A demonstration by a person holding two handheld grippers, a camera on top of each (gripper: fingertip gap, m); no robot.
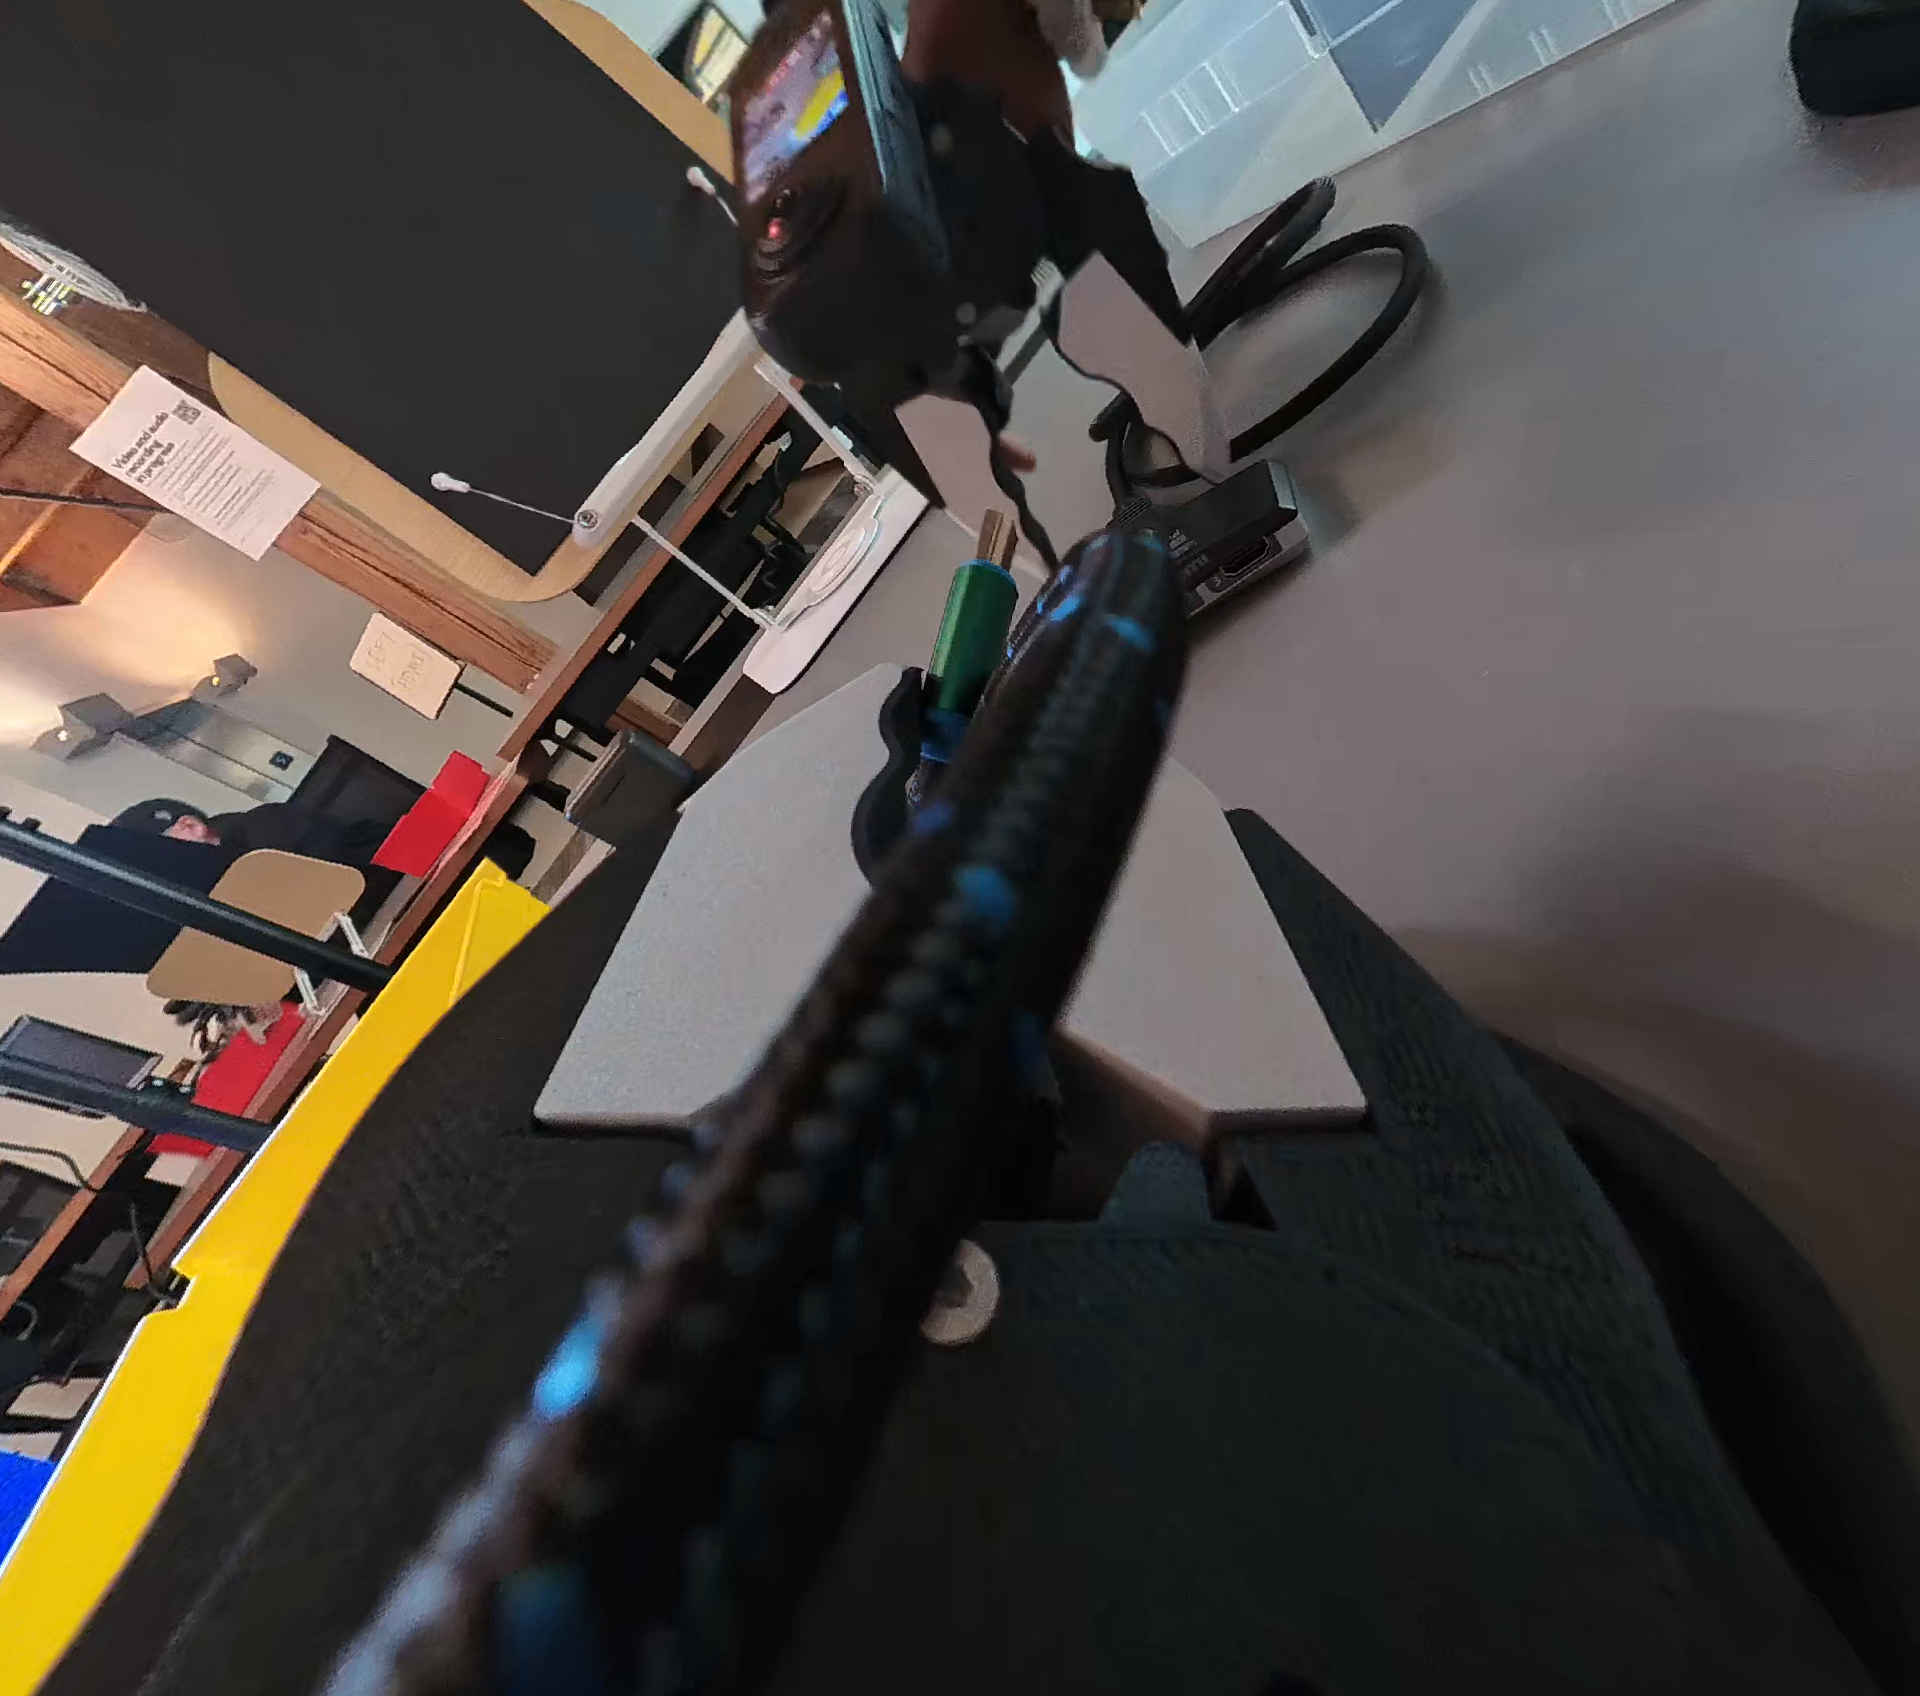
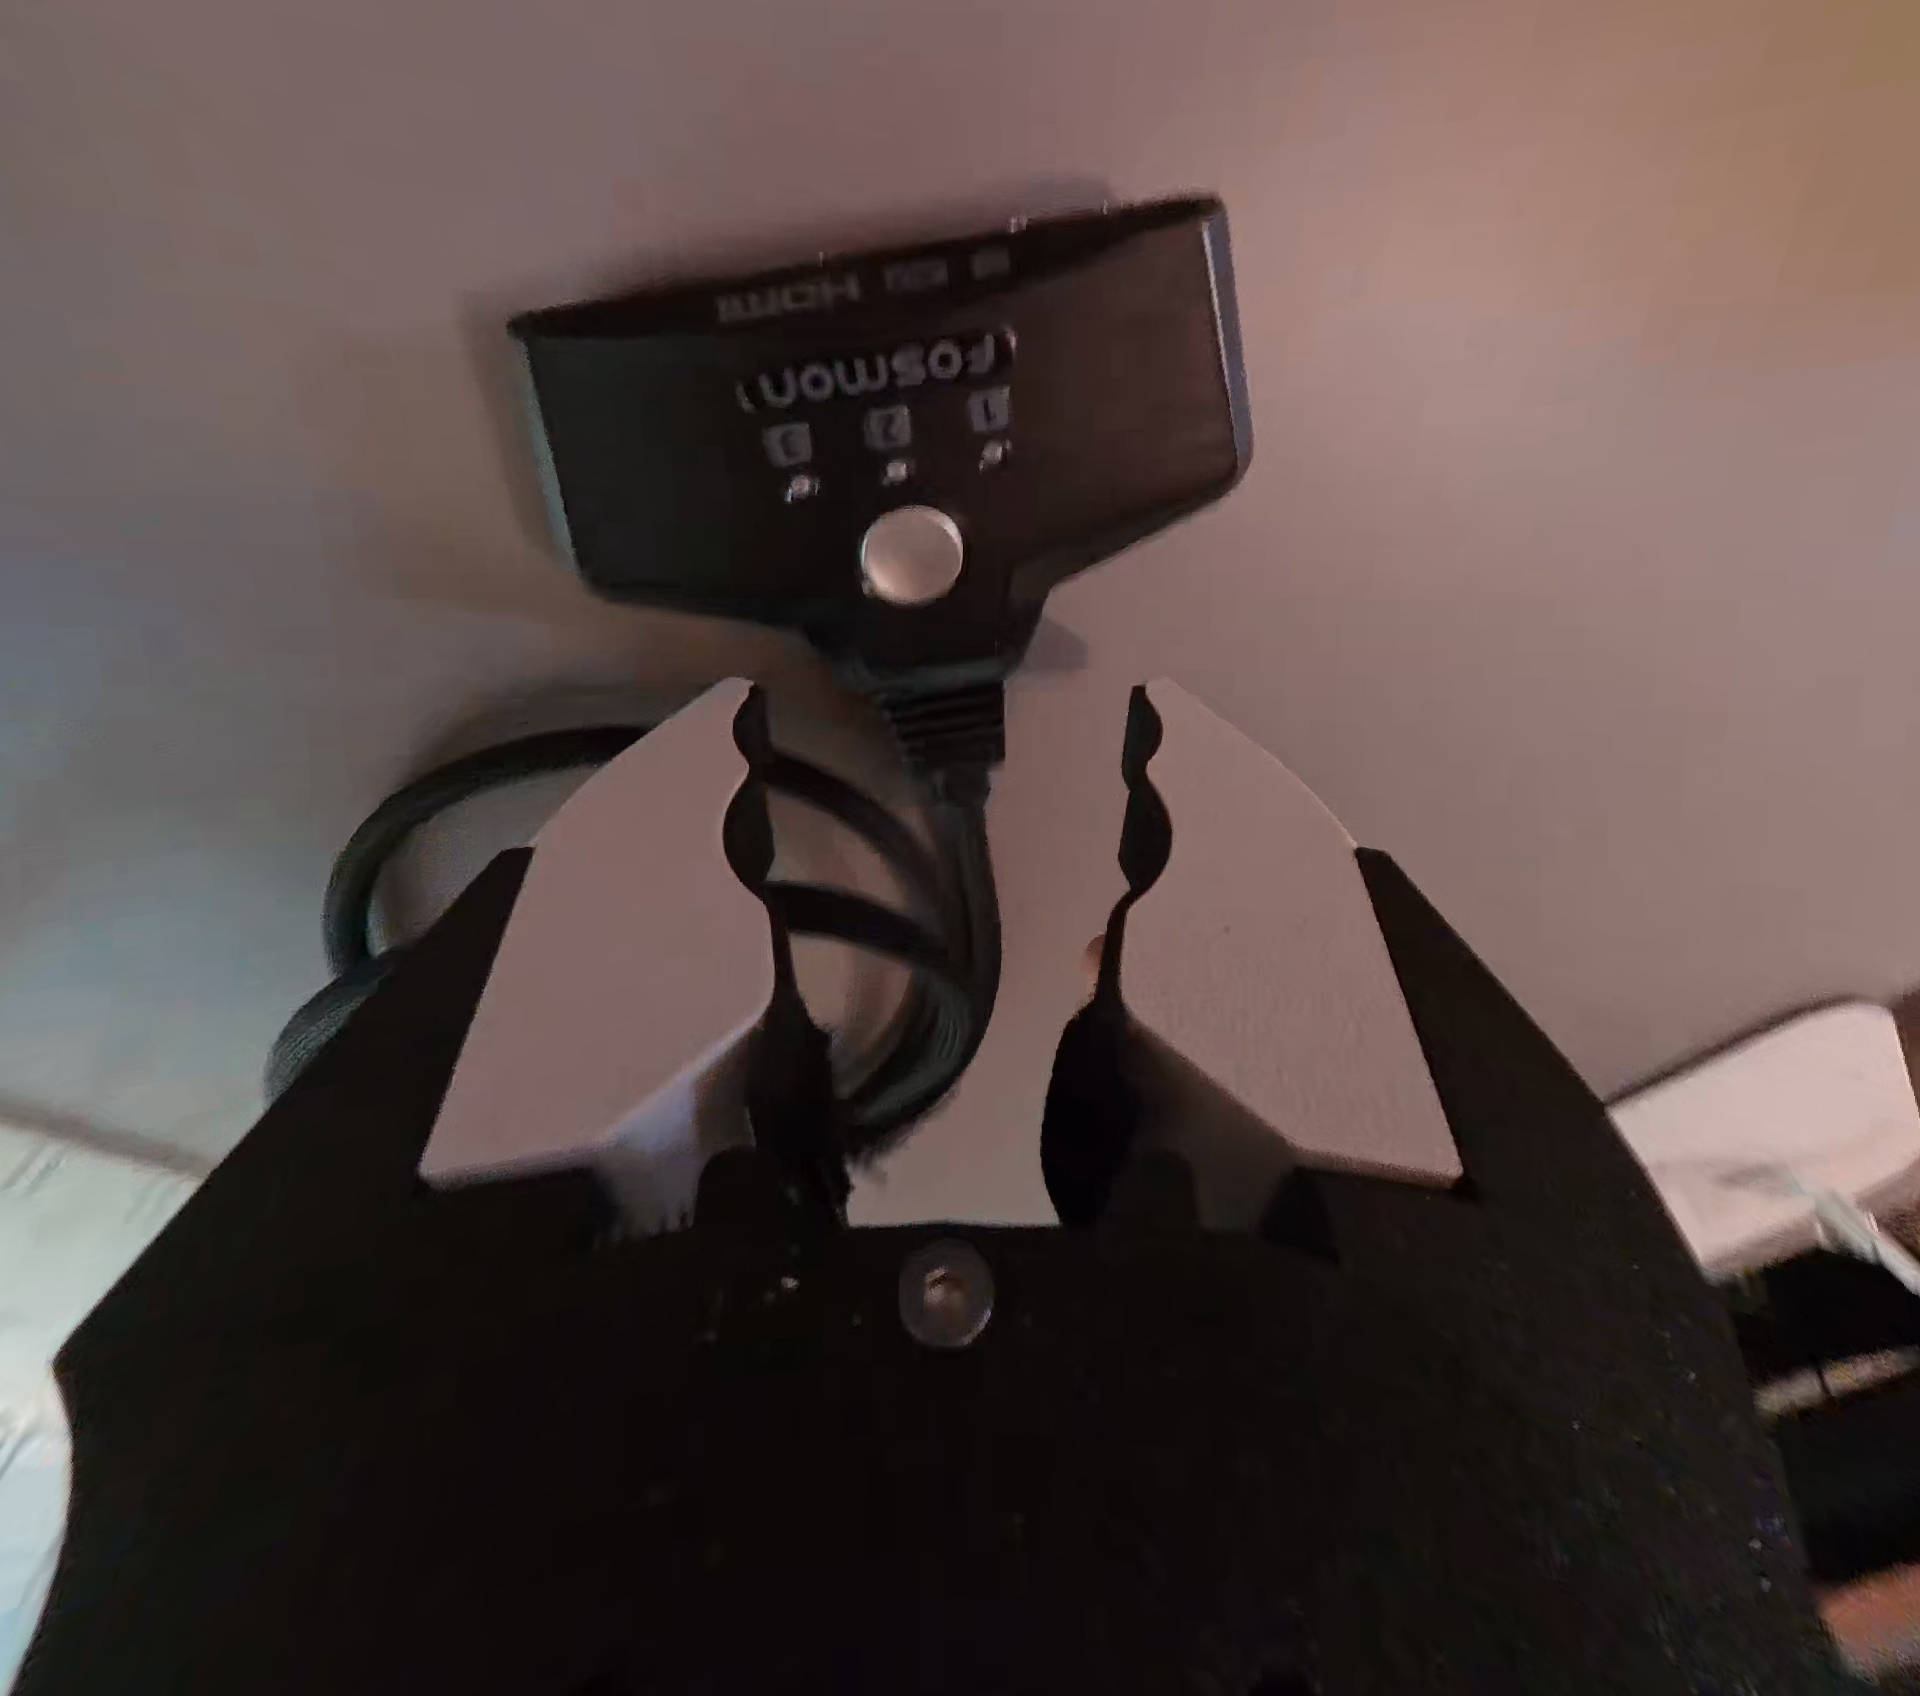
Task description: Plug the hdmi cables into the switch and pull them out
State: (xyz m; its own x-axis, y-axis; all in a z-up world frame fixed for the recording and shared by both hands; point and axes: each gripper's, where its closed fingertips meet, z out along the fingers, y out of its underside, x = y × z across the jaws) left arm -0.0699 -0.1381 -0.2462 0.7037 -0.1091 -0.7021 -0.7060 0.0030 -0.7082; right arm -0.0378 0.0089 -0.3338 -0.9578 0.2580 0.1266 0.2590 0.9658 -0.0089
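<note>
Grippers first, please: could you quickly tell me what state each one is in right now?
Left gripper: closed on the braided cable with the green plug.
Right gripper: open, holding nothing, by the switch.

- Bare table (image 2: 1455, 296) lies open around the switch (image 2: 894, 420) from 9 through 12 to 3 o'clock.
- At the switch's 6 o'clock, its coiled black cable (image 2: 436, 836) fills the approach under the open right hand-held gripper (image 2: 940, 711).
- A clear plastic bin (image 1: 1403, 15) blocks the table at 1 o'clock in the left wrist view.

L wrist cam sits low, rolled sideways, facing across the grey tabletop (image 1: 1558, 607). R cam looks down, close. Both share the small black rectangular switch box (image 1: 1236, 540) (image 2: 883, 420).
</note>
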